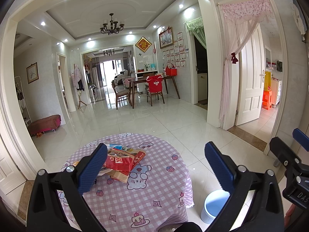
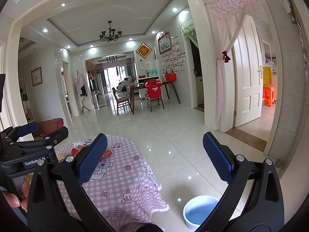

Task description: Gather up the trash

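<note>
You are holding two grippers, each with two blue-padded fingers spread wide and nothing between them. The left gripper [image 1: 156, 168] is hovering over one round table [image 1: 154, 197] dressed in a pink checked cloth, and the right gripper [image 2: 154, 158] is hanging off the table's right edge, above the floor.

One heap of trash [image 1: 121, 160] is lying on the cloth: a red wrapper on top, a brown paper piece beneath it, a blue-and-white packet behind. How many pieces are in the heap is hard to tell, since the left finger [image 1: 92, 170] is covering its left side.

In the left wrist view the heap is sitting at about 10 o'clock, touching the inner edge of that left finger in the picture and well apart from the right one.

One pale blue bin [image 2: 199, 210] is standing on the floor at 5 o'clock from the table, open-topped. In the left wrist view the right finger is cutting off part of its rim.
</note>
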Tool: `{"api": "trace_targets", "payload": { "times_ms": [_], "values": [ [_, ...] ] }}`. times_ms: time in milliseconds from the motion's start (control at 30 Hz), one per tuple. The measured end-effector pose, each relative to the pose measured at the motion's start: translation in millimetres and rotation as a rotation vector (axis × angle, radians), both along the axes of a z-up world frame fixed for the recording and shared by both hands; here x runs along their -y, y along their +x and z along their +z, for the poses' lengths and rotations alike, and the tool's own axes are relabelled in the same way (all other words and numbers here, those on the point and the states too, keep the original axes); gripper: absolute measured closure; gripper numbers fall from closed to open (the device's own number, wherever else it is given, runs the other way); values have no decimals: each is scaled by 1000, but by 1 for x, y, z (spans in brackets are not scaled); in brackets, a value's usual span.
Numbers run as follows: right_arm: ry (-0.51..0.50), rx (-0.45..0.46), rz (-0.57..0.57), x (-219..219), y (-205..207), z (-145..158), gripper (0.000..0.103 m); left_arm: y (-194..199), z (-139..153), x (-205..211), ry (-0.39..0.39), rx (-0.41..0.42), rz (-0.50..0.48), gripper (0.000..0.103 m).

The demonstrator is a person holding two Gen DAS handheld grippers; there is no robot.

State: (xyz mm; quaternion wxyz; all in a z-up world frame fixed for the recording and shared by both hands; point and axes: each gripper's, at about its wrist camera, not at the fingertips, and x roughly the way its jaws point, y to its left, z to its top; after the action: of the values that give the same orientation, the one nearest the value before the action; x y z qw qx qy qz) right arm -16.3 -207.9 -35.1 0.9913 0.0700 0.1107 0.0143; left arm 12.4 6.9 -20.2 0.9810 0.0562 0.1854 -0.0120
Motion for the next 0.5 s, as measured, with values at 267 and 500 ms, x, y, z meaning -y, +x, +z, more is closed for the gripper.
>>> {"api": "trace_targets", "payload": {
  "times_ms": [267,500],
  "values": [
    [4,-5,4,0,1,-3,6,2,-4,-1,1,-2,0,4],
    [6,-11,9,-1,7,-9,6,2,-5,-1,1,-6,1,4]
  ]
}}
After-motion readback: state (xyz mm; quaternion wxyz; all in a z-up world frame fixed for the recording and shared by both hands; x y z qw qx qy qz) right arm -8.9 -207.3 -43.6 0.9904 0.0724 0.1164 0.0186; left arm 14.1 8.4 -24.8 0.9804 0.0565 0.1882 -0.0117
